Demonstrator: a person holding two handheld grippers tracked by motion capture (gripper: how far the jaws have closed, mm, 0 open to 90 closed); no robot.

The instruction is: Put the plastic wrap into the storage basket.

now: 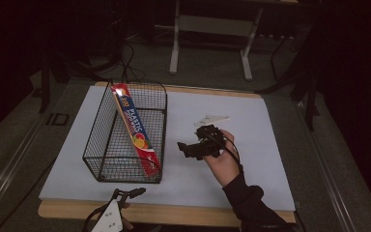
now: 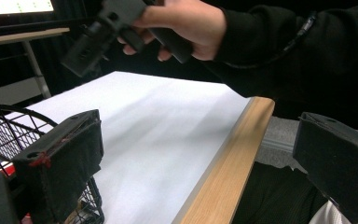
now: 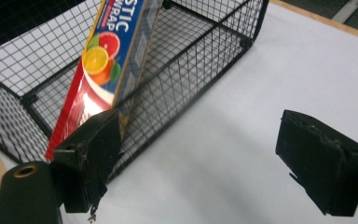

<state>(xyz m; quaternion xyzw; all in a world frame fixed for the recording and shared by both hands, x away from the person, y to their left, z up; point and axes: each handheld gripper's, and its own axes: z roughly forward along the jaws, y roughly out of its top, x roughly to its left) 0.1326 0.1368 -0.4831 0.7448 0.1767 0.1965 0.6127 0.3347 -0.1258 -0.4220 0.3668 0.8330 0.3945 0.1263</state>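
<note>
A black wire basket (image 1: 125,170) stands on the left half of the white tabletop. A long plastic-wrap box (image 1: 136,129), blue and red with fruit printed on it, leans inside it along the right wall. My right gripper (image 1: 183,149) hovers just right of the basket with its jaws pointing at it. In the right gripper view it (image 3: 207,158) is open and empty, with the box (image 3: 107,60) and the basket mesh (image 3: 191,79) close ahead. My left gripper (image 1: 130,194) rests at the table's front edge. Its jaws (image 2: 198,158) stand open with nothing between them.
The white tabletop (image 1: 251,135) has a wooden front edge (image 1: 174,212). A white three-cornered plate (image 1: 211,119) rides above the right gripper. Beyond the table, on the dark floor, stand the legs of another table (image 1: 175,43). Cables trail behind the basket.
</note>
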